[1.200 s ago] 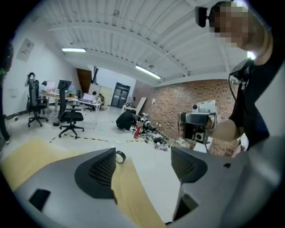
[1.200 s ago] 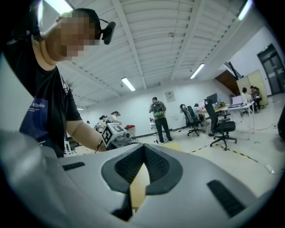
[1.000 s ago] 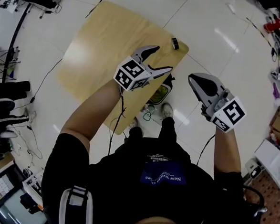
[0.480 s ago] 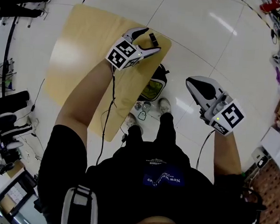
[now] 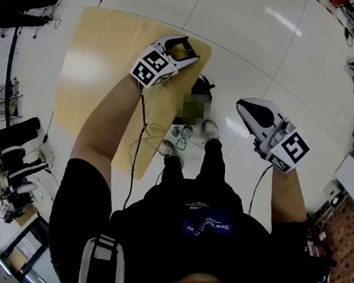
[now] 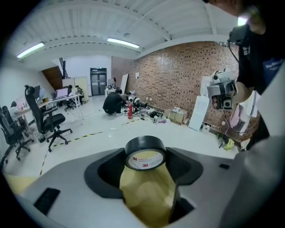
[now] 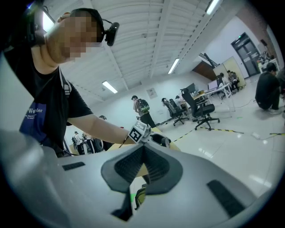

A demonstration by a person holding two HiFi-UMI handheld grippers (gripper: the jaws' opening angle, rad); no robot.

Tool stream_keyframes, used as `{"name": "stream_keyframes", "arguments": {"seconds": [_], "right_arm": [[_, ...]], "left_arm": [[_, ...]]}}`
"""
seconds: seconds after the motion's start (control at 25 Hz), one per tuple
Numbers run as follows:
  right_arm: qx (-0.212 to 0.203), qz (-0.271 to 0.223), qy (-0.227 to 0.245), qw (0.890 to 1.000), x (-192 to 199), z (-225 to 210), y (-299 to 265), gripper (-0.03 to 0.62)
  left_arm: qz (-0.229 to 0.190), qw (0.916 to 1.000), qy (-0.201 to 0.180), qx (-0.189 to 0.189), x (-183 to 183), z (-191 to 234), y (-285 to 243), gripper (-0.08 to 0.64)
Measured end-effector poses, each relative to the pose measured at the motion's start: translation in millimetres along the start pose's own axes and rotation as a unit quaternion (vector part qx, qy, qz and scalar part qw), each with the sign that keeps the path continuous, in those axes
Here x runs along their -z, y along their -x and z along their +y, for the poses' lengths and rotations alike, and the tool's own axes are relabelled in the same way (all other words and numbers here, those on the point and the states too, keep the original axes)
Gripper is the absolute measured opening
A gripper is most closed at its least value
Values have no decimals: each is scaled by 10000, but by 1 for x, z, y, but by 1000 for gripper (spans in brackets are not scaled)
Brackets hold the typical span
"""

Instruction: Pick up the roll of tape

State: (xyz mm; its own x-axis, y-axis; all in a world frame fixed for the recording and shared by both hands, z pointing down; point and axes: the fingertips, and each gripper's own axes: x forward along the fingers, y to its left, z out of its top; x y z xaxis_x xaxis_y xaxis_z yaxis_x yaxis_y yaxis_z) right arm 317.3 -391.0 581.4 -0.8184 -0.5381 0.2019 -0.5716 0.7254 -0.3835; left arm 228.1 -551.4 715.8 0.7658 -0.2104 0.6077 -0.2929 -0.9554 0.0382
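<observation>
A black roll of tape (image 6: 145,153) stands on edge at the far right corner of the light wooden table (image 5: 98,60). In the head view the tape (image 5: 188,48) shows as a dark spot between the left gripper's fingers. My left gripper (image 5: 184,49) reaches over that corner, and its jaws are closing with the roll between them. In the left gripper view both pads touch the roll's sides. My right gripper (image 5: 247,106) hangs over the floor to the right of the table, away from the tape. Its ribbed pads (image 7: 149,167) meet with nothing between them.
A dark bag (image 5: 200,88) lies on the white tiled floor under the table's right edge, by the person's shoes (image 5: 210,131). Office chairs (image 6: 42,122) and people stand far off in the hall. Equipment clutters the floor at the left (image 5: 8,132) and far right.
The left gripper has moved forward and down onto the table's far corner, and its jaws now stand around the tape. The right gripper has sunk a little and stays shut.
</observation>
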Motion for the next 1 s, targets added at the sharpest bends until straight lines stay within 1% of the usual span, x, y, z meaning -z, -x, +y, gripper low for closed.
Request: {"name": "stream_keyframes", "arguments": {"seconds": [0.08, 0.24, 0.4, 0.48, 0.64, 0.76, 0.92, 1.0], "right_arm": [[-1, -5, 15, 10000, -1, 2, 0, -14], [-53, 33, 96, 9999, -7, 10, -7, -14], [-177, 52, 253, 9995, -15, 28, -10, -14], [-260, 55, 352, 9990, -19, 42, -15, -14], [-518, 61, 625, 9967, -38, 79, -42, -14], [-697, 50, 741, 9948, -57, 111, -66, -14], [-889, 78, 875, 9922, -70, 157, -93, -14], [-1033, 93, 953, 9900, -77, 181, -109, -14]], "left_arm": [[-172, 9997, 148, 5, -8, -2, 5, 295], [-440, 9987, 241, -118, -23, -3, 27, 295], [-670, 9969, 347, -205, -40, -15, 59, 295], [-803, 9953, 421, -325, -45, -19, 81, 295], [-1132, 9888, 656, -725, -46, -18, 147, 295], [-1288, 9835, 827, -966, -41, -22, 205, 295], [-1424, 9756, 1061, -1294, -31, -40, 282, 295], [-1533, 9692, 1211, -1497, -23, -51, 324, 295]]}}
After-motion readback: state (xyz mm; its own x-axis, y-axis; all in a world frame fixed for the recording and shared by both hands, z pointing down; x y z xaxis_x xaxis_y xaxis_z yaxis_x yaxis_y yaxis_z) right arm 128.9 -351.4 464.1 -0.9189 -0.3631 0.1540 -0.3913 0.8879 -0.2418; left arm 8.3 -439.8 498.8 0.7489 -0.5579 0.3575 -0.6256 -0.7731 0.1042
